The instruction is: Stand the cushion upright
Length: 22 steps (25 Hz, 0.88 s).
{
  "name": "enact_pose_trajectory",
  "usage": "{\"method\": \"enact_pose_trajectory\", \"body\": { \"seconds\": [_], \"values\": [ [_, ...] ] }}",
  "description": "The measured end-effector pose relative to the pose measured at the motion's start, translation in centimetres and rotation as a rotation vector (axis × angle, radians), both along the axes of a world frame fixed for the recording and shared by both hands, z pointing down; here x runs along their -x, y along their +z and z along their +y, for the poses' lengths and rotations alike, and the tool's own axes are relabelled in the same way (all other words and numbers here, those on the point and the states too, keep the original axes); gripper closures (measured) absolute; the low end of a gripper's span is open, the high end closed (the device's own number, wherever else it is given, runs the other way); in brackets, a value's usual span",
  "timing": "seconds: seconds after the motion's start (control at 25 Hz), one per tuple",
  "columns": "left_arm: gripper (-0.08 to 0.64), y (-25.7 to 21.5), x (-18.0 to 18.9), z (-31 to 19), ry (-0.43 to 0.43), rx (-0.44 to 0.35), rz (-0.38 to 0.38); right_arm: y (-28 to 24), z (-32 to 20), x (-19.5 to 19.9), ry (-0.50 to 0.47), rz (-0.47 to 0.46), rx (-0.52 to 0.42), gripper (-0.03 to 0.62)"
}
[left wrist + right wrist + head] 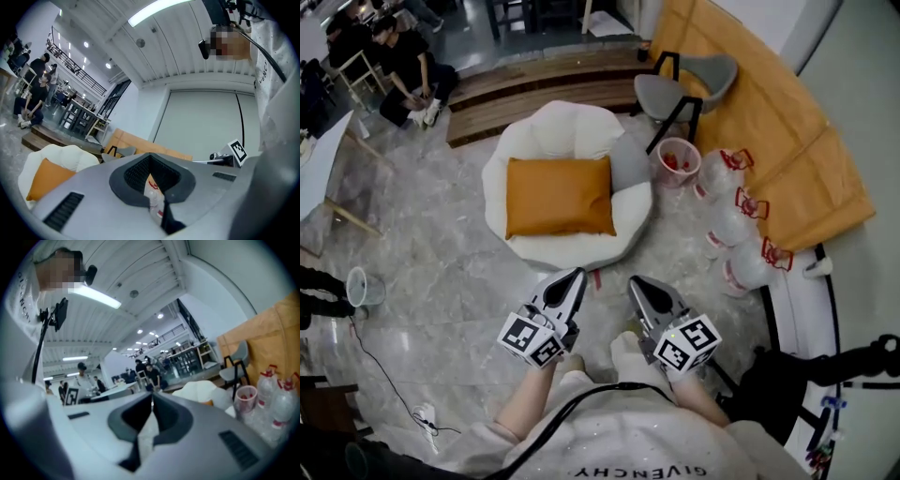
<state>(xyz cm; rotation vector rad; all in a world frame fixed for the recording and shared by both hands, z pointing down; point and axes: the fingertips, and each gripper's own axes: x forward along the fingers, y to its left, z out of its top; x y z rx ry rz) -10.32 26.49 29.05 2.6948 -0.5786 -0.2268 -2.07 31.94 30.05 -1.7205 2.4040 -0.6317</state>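
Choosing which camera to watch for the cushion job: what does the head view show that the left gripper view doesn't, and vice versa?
Head view only: the whole orange cushion, lying flat on the white seat, and a clear cup on the floor. Left gripper view only: the ceiling light and the pale wall. Both: part of the cushion and seat, the grey chair, and the left tool, jaws together.

Cushion (559, 196) flat on chair (516, 246) — bottles (729, 225) right
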Motion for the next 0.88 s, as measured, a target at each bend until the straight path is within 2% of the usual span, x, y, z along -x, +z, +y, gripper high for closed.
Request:
{"method": "enact_pose_trajectory", "body": {
  "seconds": [0.4,0.88],
  "values": [
    [0.537,1.1,-5.8,-3.0,-0.126,0.025,0.016,0.8,-4.2,-7.1,-0.103,0.001,0.018,0.574],
    [0.537,2.7,-8.1,-4.3,-0.274,0.036,-0.017,3.2,-5.9,-10.5,-0.201,-0.037,0.058,0.574]
  ]
}}
